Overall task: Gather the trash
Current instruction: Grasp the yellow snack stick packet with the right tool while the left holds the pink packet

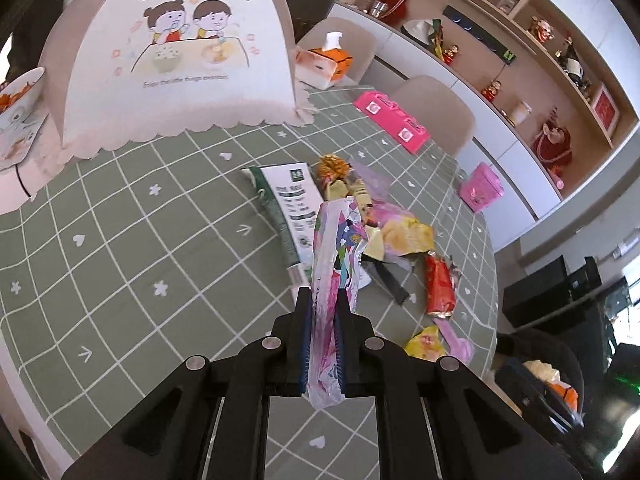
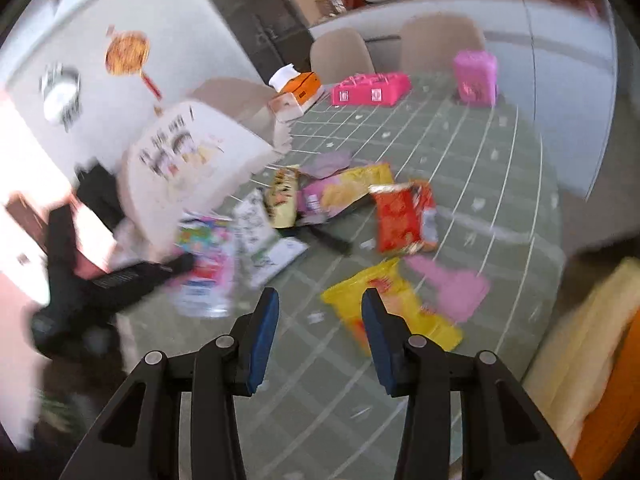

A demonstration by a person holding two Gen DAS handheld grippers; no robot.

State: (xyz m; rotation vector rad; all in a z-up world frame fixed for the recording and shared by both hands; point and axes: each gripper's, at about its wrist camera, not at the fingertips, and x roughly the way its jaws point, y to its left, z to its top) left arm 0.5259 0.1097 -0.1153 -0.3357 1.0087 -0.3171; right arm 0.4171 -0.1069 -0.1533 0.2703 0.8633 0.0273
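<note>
My left gripper (image 1: 323, 300) is shut on a pink and white snack wrapper (image 1: 334, 264), which stands on edge between the pads above the green checked tablecloth (image 1: 120, 248). Behind it lie a green and white packet (image 1: 292, 208), a gold wrapper (image 1: 334, 168), a yellow bag (image 1: 404, 236) and a red packet (image 1: 440, 288). In the blurred right wrist view my right gripper (image 2: 320, 308) is open and empty above the cloth, just left of a yellow bag (image 2: 392, 304). A red bag (image 2: 404, 216) and a pink wrapper (image 2: 452, 284) lie beyond. The left gripper (image 2: 184, 264) shows there with the colourful wrapper (image 2: 208, 260).
A domed food cover (image 1: 176, 52) with a cartoon print stands at the back left, a bowl (image 1: 20, 96) beside it. A tissue box (image 1: 320, 64), a pink toy stove (image 1: 392, 120) and a pink toy case (image 1: 480, 188) sit near the far edge. Beige chairs (image 1: 436, 108) stand behind the table. A bin (image 1: 552, 384) is at the right.
</note>
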